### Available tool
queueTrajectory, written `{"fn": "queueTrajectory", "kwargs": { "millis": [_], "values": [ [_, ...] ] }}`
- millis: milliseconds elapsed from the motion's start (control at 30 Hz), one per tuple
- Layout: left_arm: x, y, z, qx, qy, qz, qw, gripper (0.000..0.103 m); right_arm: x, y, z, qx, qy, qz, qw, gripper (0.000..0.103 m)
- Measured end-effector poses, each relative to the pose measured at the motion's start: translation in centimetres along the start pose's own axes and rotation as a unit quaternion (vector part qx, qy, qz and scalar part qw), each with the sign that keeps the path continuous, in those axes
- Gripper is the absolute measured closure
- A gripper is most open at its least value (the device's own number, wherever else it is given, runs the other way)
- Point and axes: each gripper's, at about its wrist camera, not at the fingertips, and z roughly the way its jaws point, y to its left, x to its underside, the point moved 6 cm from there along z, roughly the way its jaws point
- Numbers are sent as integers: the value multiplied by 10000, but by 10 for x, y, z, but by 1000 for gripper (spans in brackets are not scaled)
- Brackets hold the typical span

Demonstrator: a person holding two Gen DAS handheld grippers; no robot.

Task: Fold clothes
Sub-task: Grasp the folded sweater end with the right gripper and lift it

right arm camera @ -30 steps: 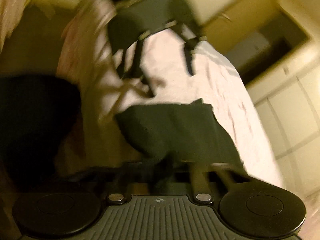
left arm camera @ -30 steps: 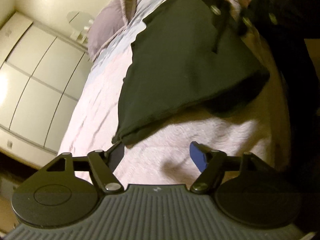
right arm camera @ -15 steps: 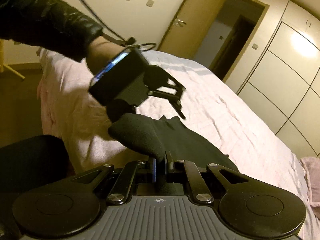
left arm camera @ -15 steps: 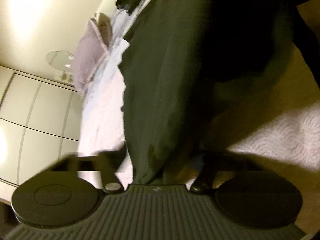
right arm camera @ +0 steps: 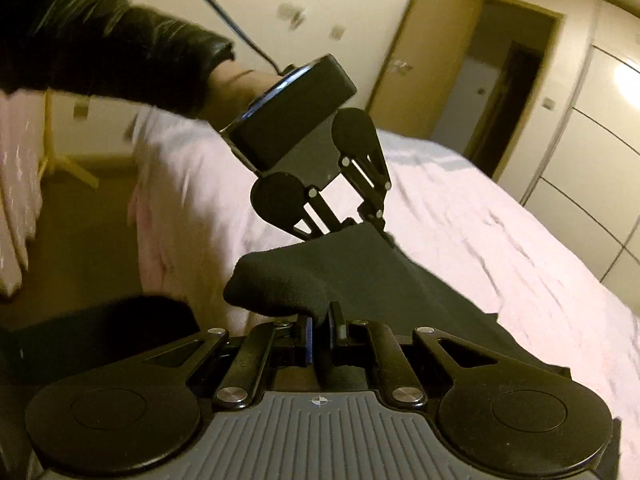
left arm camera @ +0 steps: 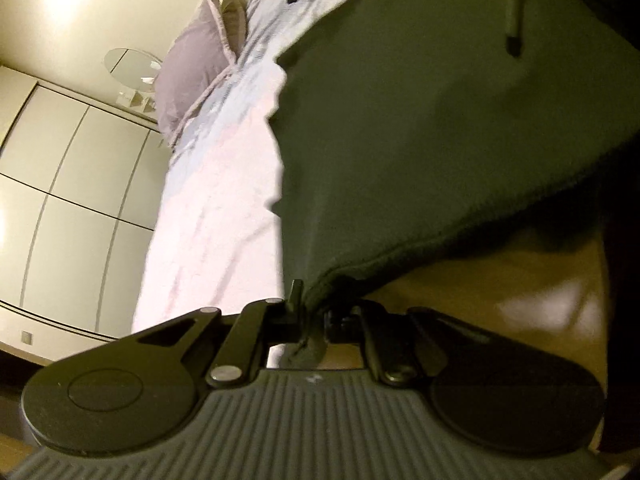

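A dark green garment point(left arm camera: 420, 140) hangs stretched between both grippers above the bed; in the right wrist view the garment point(right arm camera: 360, 276) runs from one gripper to the other. My left gripper point(left arm camera: 314, 312) is shut on one corner of its edge. It also shows in the right wrist view point(right arm camera: 360, 226), held by a hand in a black sleeve. My right gripper point(right arm camera: 320, 332) is shut on the near corner. A drawstring point(left arm camera: 514, 12) dangles over the cloth.
The bed point(right arm camera: 500, 232) has a pale pink sheet. A lilac pillow point(left arm camera: 192, 76) lies at its head. White wardrobe doors point(left arm camera: 72, 184) stand beside the bed. A doorway point(right arm camera: 500, 92) is beyond the foot. Wooden floor point(right arm camera: 80, 220) lies at the bed's side.
My left gripper was open beside the garment's corner; it has shut on the edge. Both grippers have lifted the garment off the bed and pulled it taut.
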Motion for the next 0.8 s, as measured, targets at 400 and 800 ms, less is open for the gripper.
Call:
{"fn": "queueTrajectory", "kwargs": {
  "millis": [400, 800],
  "values": [
    [-200, 100, 60, -244, -691, 728, 9946, 93, 49, -140, -124, 1813, -1555, 2306, 9433, 97],
    [-296, 22, 244, 1278, -813, 444, 9875, 75, 239, -226, -172, 2256, -816, 5478, 8015, 97]
  ]
}}
